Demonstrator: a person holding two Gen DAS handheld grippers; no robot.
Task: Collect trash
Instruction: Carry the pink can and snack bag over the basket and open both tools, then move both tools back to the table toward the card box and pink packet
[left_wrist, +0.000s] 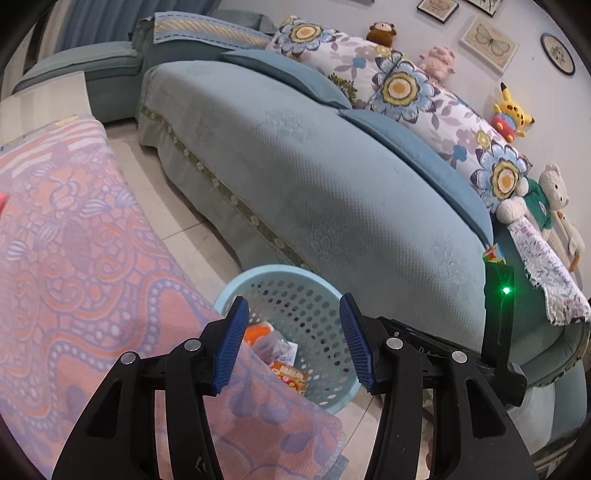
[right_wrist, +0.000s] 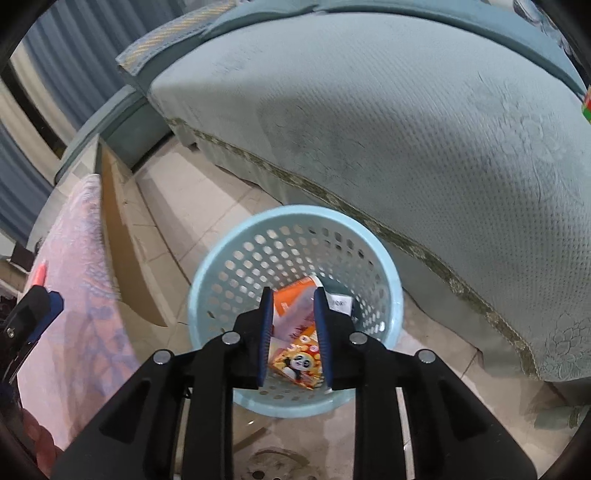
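A light blue perforated waste basket (right_wrist: 229, 258) stands on the tiled floor between the sofa and the covered table; it also shows in the left wrist view (left_wrist: 317, 295). Inside lie an orange snack box with a panda (right_wrist: 299, 360), an orange packet (right_wrist: 295, 295) and a crumpled clear plastic piece (left_wrist: 271, 345). My right gripper (right_wrist: 293, 299) hangs directly above the basket, jaws part open with nothing between the pads. My left gripper (left_wrist: 293, 306) is open and empty, above the table edge next to the basket.
A teal sofa (left_wrist: 314, 177) with floral cushions and plush toys fills the right. A table under a pink-and-purple patterned cloth (left_wrist: 74, 229) is on the left, with a red item (left_wrist: 3, 201) at its far edge. A small colourful box (left_wrist: 495, 254) sits on the sofa.
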